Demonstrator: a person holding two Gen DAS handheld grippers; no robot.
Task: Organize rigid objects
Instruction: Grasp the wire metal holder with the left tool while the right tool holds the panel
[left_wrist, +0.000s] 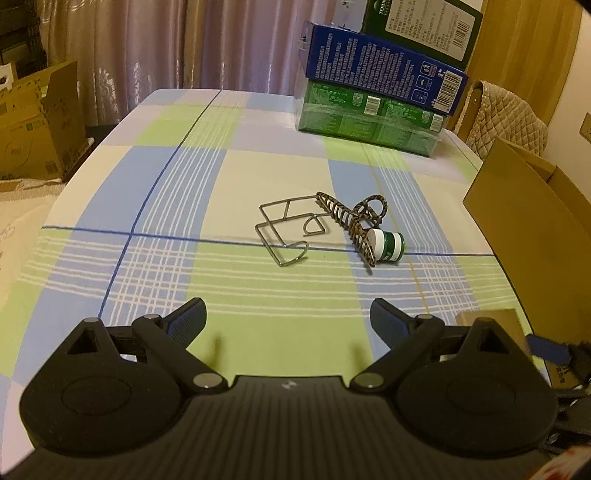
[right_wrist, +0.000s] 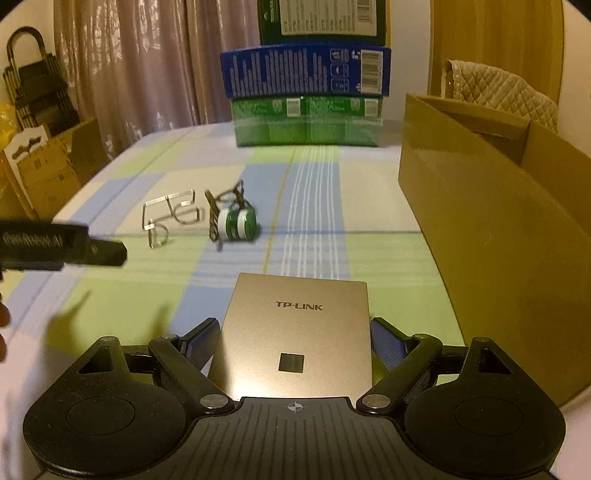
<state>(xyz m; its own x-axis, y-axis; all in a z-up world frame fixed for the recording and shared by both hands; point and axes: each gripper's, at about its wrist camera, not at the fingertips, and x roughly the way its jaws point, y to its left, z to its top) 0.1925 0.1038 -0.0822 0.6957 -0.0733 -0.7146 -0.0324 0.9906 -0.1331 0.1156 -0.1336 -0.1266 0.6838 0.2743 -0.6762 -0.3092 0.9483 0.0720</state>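
the table (left_wrist: 258, 166) wears a checked cloth, with stacked cartons (left_wrist: 373, 92) at the far edge and an open cardboard box (right_wrist: 498, 229) on the right. the grey tp-link unit (right_wrist: 297, 332) sits between the right tongs (right_wrist: 295, 343), whose pads look pressed on its two sides at a wide spread; it seems gripped flat. the left tongs (left_wrist: 288, 317) are wide open and empty above the cloth. mid-table lie a wire rack (left_wrist: 286, 230), a spotted hair claw (left_wrist: 360, 221) and a green-and-white bottle (left_wrist: 388, 245), all tangled close. risk: the smooth unit could slide from a shallow grip, or catch the box wall if carried too low
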